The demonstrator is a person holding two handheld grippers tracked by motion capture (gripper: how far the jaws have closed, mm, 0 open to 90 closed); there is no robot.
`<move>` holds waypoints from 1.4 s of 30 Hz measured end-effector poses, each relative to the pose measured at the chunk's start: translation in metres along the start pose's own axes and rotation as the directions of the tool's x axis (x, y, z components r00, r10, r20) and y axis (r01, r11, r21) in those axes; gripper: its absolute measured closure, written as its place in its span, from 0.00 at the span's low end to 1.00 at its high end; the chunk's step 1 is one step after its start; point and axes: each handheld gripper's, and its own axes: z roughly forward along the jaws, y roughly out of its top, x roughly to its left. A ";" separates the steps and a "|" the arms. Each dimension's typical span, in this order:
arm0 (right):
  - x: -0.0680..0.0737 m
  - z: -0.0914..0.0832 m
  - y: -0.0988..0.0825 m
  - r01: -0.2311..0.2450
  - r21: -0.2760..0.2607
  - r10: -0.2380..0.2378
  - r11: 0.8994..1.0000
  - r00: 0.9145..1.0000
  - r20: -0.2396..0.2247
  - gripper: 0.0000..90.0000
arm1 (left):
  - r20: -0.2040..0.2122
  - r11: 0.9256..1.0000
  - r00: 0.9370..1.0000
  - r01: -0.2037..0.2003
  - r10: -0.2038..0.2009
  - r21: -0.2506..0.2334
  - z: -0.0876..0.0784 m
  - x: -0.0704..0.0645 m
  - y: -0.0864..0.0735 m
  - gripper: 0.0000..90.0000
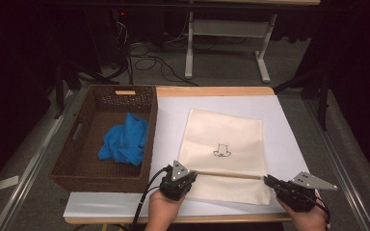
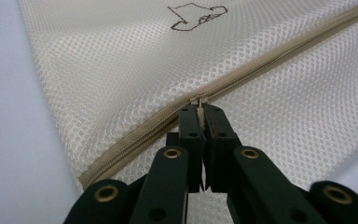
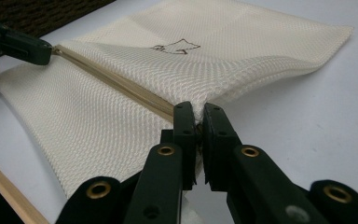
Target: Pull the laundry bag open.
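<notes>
A cream mesh zip bag (image 1: 224, 144) with a small dark printed mark lies flat on the white sheet (image 1: 279, 125). Its zipper (image 2: 242, 77) runs across the near part of the bag. My left gripper (image 1: 190, 177) is shut on the zipper pull (image 2: 199, 103) at the bag's left end. At the bag's right end my right gripper (image 1: 268, 180) is shut on the mesh edge (image 3: 198, 109) beside the zipper (image 3: 121, 86). In the right gripper view the left gripper (image 3: 46, 49) shows at the far left of the zip.
A dark wicker basket (image 1: 77, 154) stands left of the sheet with a crumpled blue cloth (image 1: 125, 139) inside. The wooden table edge (image 1: 212, 219) runs along the front. Beyond the table are cables and white table legs (image 1: 189, 53) on the floor.
</notes>
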 end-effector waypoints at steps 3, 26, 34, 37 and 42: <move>0.001 0.000 0.000 -0.005 0.002 0.005 1.000 1.000 -0.003 0.96 | 0.000 1.000 1.000 0.005 -0.005 0.004 0.000 0.001 0.000 0.97; -0.025 -0.012 -0.009 -0.069 -0.001 0.069 0.998 0.996 0.049 0.96 | -0.097 0.997 0.994 0.053 -0.047 0.061 -0.013 0.017 -0.010 0.97; -0.021 -0.011 -0.009 -0.039 0.013 0.038 0.999 0.998 0.057 0.96 | -0.109 0.996 0.993 0.045 -0.036 0.079 -0.016 0.020 -0.009 0.97; -0.019 -0.007 -0.008 -0.033 0.020 0.032 0.999 0.998 0.046 0.96 | -0.126 0.996 0.992 0.023 -0.011 0.091 -0.021 0.020 -0.008 0.97; -0.020 -0.003 -0.008 -0.041 0.028 0.039 0.999 0.998 0.053 0.95 | -0.120 0.995 0.993 0.017 -0.006 0.093 -0.015 0.019 -0.014 0.96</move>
